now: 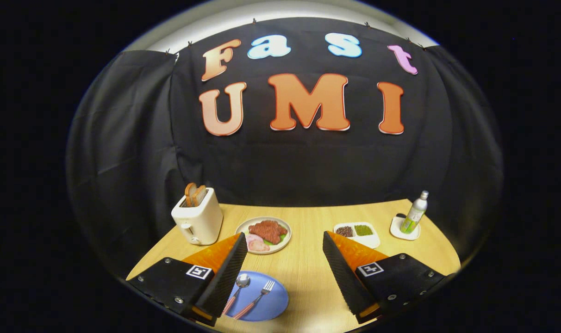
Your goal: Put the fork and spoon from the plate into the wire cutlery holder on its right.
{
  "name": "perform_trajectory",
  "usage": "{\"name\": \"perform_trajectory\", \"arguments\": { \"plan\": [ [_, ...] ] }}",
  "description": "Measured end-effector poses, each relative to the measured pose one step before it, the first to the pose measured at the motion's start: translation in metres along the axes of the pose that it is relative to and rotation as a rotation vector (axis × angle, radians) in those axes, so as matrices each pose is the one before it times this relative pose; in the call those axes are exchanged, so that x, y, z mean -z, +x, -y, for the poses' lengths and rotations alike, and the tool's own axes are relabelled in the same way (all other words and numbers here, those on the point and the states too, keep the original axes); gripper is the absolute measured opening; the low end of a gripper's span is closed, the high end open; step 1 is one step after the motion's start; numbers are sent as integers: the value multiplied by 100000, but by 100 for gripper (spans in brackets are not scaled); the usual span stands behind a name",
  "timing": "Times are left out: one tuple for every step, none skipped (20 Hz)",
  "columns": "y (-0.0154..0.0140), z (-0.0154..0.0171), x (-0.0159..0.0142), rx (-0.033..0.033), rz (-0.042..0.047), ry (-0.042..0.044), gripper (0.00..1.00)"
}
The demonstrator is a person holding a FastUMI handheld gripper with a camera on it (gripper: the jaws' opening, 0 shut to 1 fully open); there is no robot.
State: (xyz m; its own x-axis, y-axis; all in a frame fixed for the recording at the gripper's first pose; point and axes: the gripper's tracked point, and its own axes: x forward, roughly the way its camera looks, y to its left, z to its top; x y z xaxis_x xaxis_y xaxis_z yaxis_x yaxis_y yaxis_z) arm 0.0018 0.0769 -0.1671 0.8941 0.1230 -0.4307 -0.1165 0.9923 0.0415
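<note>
Both utensils lie side by side on the blue plate (266, 303), the spoon (238, 289) on the left and the fork (259, 296) on the right, heads pointing away and handles running back under the left finger. So nothing has been picked up yet, and the step in hand looks like the first reach. To do it well, the gripper (285, 245) probably needs to shift left and tip down until one handle sits squarely between the fingers, then close across the handle's narrow width, taking one utensil so the other is not dragged along. The fingers are spread wide and hold nothing, with bare wooden table (308, 273) between them. Beyond them sit a dish of meat (264, 234), a toaster (198, 217), a small sauce tray (357, 232) and a bottle (414, 213).
</note>
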Motion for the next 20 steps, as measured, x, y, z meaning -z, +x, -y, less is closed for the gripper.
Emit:
{"name": "perform_trajectory", "arguments": {
  "plan": [
    [269, -737, 1127, -1055, -2982, 165, 98],
    [375, -601, 1082, -706, -3065, 22, 98],
    [554, -630, 1076, -516, -2931, -178, 98],
    [380, -411, 1111, -137, -2962, -292, 98],
    [511, -435, 1269, -23, -3303, -39, 98],
    [490, -510, 1165, -709, -3923, -277, 97],
    [569, -432, 881, -120, -2894, -451, 97],
    [679, -262, 967, 91, -3385, 113, 95],
    [534, -398, 795, -203, -2594, 1087, 95],
    [605, -299, 765, 237, -2405, 1606, 93],
    [653, -145, 1016, 834, -2809, 1358, 92],
    [565, -62, 992, 1182, -2620, 967, 90],
    [625, 210, 1174, 1334, -2843, 336, 89],
    [540, 15, 1143, 1459, -2885, 71, 86],
    [682, 18, 977, 1510, -2490, 156, 85],
    [365, 6, 926, 861, -2177, 630, 81],
    [459, -6, 968, 685, -2223, 721, 80],
    [294, 16, 892, 471, -1964, 667, 77],
    [218, 89, 810, 512, -1471, 168, 76],
    [314, 76, 714, 729, -1336, -132, 72]
  ]
}}
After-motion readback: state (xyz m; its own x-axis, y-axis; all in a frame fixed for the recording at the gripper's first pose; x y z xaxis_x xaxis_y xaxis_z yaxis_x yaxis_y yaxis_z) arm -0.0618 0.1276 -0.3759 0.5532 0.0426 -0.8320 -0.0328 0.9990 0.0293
